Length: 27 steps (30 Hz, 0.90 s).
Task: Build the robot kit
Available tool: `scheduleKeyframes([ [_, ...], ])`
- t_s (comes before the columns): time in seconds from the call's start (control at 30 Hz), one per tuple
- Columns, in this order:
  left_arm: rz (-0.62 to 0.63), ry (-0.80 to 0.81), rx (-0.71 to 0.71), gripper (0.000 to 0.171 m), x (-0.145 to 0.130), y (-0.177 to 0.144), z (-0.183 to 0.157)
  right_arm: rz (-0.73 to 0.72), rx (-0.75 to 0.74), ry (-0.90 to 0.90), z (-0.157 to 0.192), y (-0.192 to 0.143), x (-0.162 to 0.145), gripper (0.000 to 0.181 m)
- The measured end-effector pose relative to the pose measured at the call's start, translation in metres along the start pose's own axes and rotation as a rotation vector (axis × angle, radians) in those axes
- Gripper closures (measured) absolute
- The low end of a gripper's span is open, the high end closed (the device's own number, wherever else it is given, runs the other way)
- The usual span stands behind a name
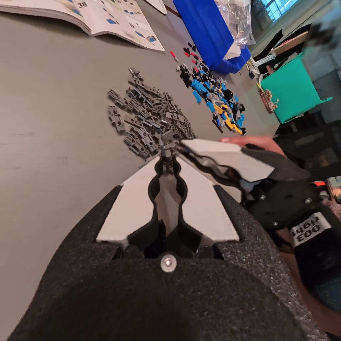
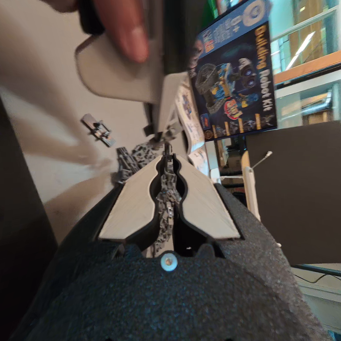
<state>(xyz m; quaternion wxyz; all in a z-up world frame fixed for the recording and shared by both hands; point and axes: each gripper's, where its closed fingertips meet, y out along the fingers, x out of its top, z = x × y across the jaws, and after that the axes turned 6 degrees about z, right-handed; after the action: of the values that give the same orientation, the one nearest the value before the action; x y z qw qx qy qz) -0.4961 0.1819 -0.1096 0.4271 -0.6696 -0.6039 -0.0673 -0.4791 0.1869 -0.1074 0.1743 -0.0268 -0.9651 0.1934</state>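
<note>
Between the tips of the left claw sits a small grey assembly of building pieces, the two fingers drawn together and clamped on its lower end. The right claw comes in from the right of the left claw, its fingers likewise pressed together on a thin dark piece that meets the same assembly, so the two claw tips almost touch. A hand rests along the right claw's upper finger. Just beyond both claws a heap of grey pieces lies on the grey worktop. Farther off, beyond and right of the left claw, is a mixed scatter of blue, yellow, black and red pieces, with a blue bin behind it. Far ahead and left of the left claw lies an open instruction booklet. In the right wrist view a printed kit box stands beyond and right of the right claw, and a separate small grey assembly lies ahead to its left.
</note>
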Motion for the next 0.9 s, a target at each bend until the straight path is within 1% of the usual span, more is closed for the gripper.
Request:
scheduleKeyframes([
  [0.03,0.005,0.006,0.012,0.162,0.001,-0.004,0.004,0.03,0.04,-0.015,0.011,0.005,0.003,0.173],
  [0.1,0.007,0.045,0.095,0.162,0.003,-0.016,0.022,0.014,0.075,-0.051,0.027,0.013,0.021,0.174],
  [0.13,0.011,0.078,0.162,0.162,0.005,-0.024,0.037,0.015,0.076,-0.086,0.031,0.018,0.029,0.174],
  [0.2,0.105,0.153,0.294,0.162,-0.001,-0.038,0.071,0.031,0.088,-0.125,0.031,0.033,0.043,0.174],
  [0.23,0.101,0.137,0.325,0.162,0.0,-0.046,0.085,0.044,0.11,-0.123,0.031,0.042,0.049,0.174],
  [0.27,0.079,0.091,0.312,0.162,0.002,-0.051,0.092,0.073,0.14,-0.12,0.033,0.051,0.051,0.174],
  [0.33,0.109,0.047,0.291,0.162,-0.003,-0.055,0.103,0.147,0.204,-0.139,0.041,0.07,0.049,0.173],
  [0.37,0.12,0.057,0.326,0.162,-0.005,-0.057,0.11,0.135,0.257,-0.122,0.049,0.074,0.052,0.172],
  [0.4,0.121,0.066,0.355,0.162,-0.006,-0.059,0.116,0.114,0.312,-0.064,0.055,0.074,0.056,0.172],
  [0.43,0.132,0.071,0.356,0.162,-0.008,-0.058,0.117,0.102,0.352,-0.012,0.056,0.073,0.058,0.172],
  [0.47,0.146,0.072,0.343,0.162,-0.011,-0.057,0.116,0.092,0.406,0.056,0.058,0.071,0.058,0.172],
  [0.5,0.148,0.07,0.342,0.162,-0.012,-0.057,0.117,0.072,0.489,0.129,0.06,0.065,0.06,0.167],
  [0.53,0.148,0.067,0.345,0.162,-0.012,-0.058,0.119,0.035,0.594,0.219,0.06,0.057,0.064,0.155],
  [0.57,0.147,0.063,0.338,0.162,-0.014,-0.059,0.119,-0.007,0.709,0.314,0.058,0.049,0.068,0.153],
  [0.6,0.144,0.049,0.322,0.162,-0.015,-0.06,0.119,-0.058,0.827,0.397,0.053,0.041,0.073,0.15],
  [0.63,0.14,0.035,0.307,0.162,-0.016,-0.061,0.118,-0.123,0.944,0.446,0.047,0.034,0.078,0.142],
  [0.67,0.138,0.024,0.295,0.162,-0.018,-0.063,0.118,-0.195,1.045,0.457,0.04,0.029,0.081,0.142],
  [0.7,0.138,0.016,0.284,0.162,-0.02,-0.065,0.118,-0.269,1.131,0.426,0.034,0.026,0.082,0.143],
  [0.73,0.14,0.01,0.275,0.162,-0.021,-0.066,0.118,-0.342,1.21,0.355,0.031,0.022,0.081,0.139],
  [0.77,0.146,0.007,0.267,0.162,-0.023,-0.067,0.116,-0.394,1.272,0.258,0.032,0.02,0.077,0.14],
  [0.83,0.157,0.004,0.25,0.162,-0.025,-0.066,0.113,-0.456,1.317,0.087,0.037,0.027,0.073,0.139],
  [0.9,0.167,-0.009,0.213,0.162,-0.027,-0.062,0.108,-0.478,1.325,-0.045,0.042,0.039,0.074,0.145],
])
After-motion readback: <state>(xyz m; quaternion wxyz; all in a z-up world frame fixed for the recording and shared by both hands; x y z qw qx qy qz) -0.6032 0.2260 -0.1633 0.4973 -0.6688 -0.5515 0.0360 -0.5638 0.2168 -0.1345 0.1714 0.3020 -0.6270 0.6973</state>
